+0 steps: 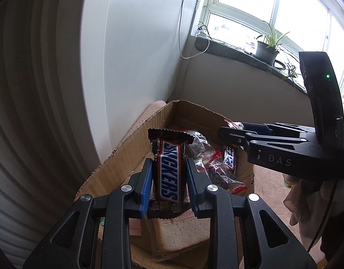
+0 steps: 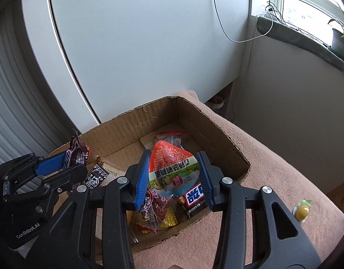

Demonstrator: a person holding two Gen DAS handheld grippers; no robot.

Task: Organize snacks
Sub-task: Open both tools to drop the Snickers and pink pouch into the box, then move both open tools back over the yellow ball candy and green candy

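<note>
My left gripper (image 1: pixel 168 179) is shut on a Snickers bar (image 1: pixel 169 172), held upright above the open cardboard box (image 1: pixel 127 148). It also shows in the right wrist view (image 2: pixel 66 159), over the box's left edge. My right gripper (image 2: pixel 173 177) is shut on a round orange and white egg snack packet (image 2: pixel 172 168), held above the box (image 2: pixel 216 132). The right gripper also shows in the left wrist view (image 1: pixel 228 134), over the box's right side. Several wrapped snacks (image 2: pixel 158 210) lie in the box, among them another Snickers bar (image 2: pixel 194 197).
The box stands on a pink cloth-covered surface (image 2: pixel 273 179). A small packet with a yellow ball (image 2: pixel 302 210) lies on the cloth to the right. A white wall panel (image 2: pixel 138 44) rises behind the box. A windowsill with a potted plant (image 1: pixel 268 47) is at the back right.
</note>
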